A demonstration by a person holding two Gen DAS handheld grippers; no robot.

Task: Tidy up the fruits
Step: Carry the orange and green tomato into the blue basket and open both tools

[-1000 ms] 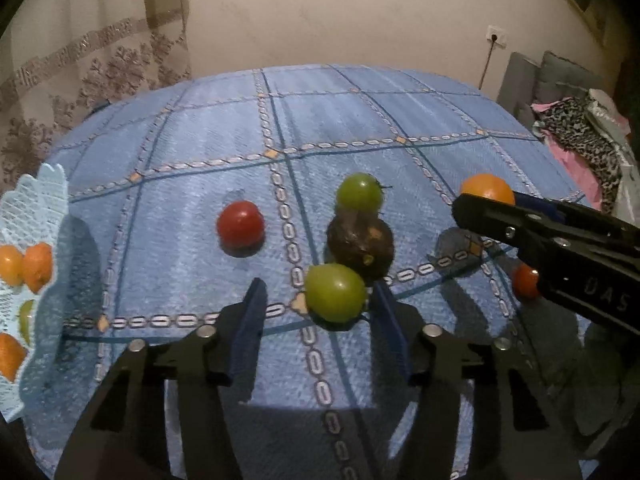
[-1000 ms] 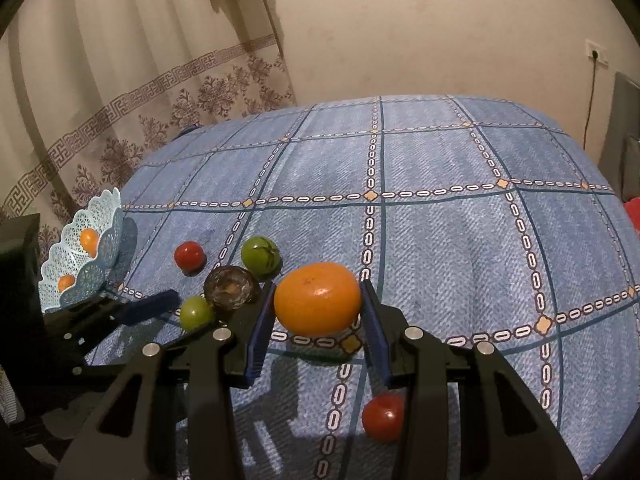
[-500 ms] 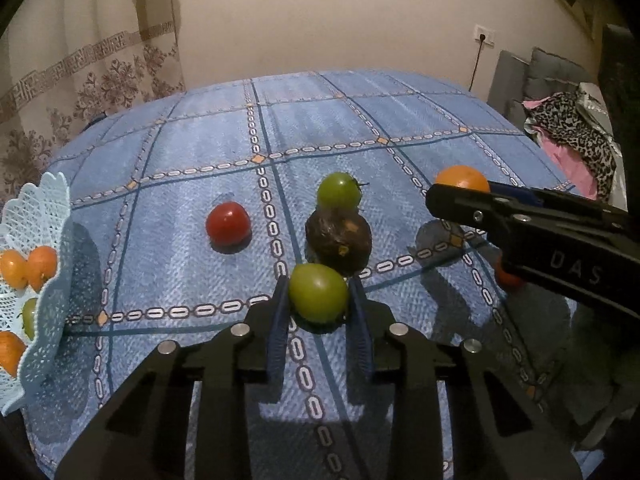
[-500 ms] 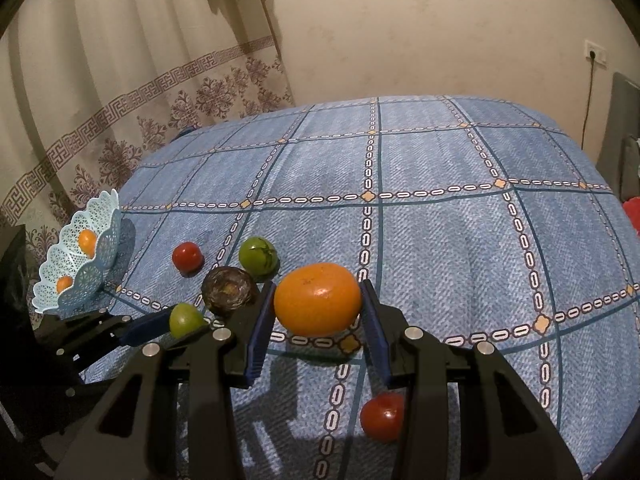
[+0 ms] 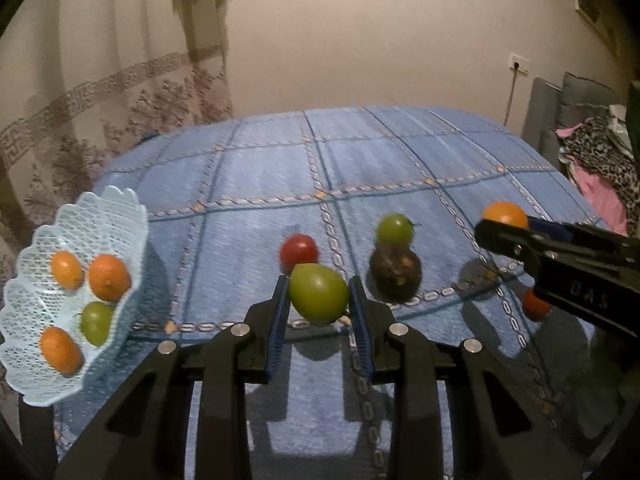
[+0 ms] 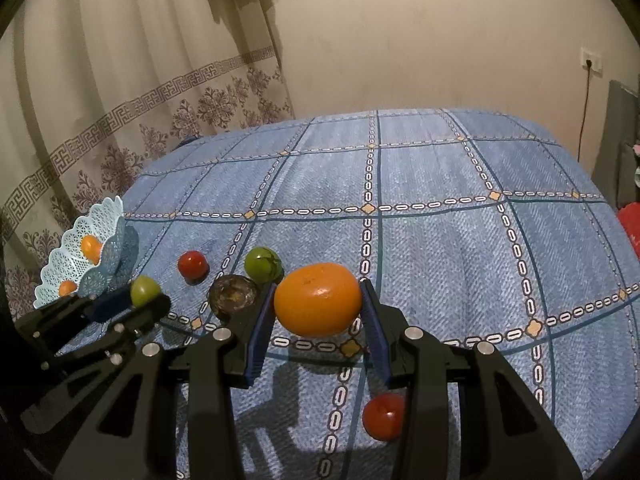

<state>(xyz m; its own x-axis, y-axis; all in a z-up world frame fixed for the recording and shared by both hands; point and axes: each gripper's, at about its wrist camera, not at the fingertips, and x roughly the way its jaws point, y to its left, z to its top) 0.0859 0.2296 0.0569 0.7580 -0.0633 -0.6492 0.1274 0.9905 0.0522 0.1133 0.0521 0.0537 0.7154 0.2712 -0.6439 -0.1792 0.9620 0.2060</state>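
Note:
My left gripper [image 5: 319,303] is shut on a green fruit [image 5: 318,293], held above the blue tablecloth [image 5: 400,168]; the right wrist view shows the same green fruit [image 6: 145,290]. My right gripper [image 6: 318,312] is shut on a large orange [image 6: 318,299], whose top shows in the left wrist view as the orange [image 5: 505,214]. On the cloth lie a red tomato [image 5: 299,249], a green tomato [image 5: 395,229], a dark brown fruit [image 5: 395,275] and another red tomato [image 6: 383,416]. A pale blue lattice basket [image 5: 102,216] at the left holds three oranges and a green fruit.
A patterned curtain [image 6: 120,128] hangs behind the table's left side. A grey sofa with clothes [image 5: 592,148] stands to the right. A wall socket with a cable [image 5: 519,65] is on the far wall. The far half of the tablecloth [image 6: 420,184] carries no fruit.
My left gripper shut on the green fruit, lifted it off the cloth and swung left toward the basket. The right gripper kept its hold on the orange and barely moved.

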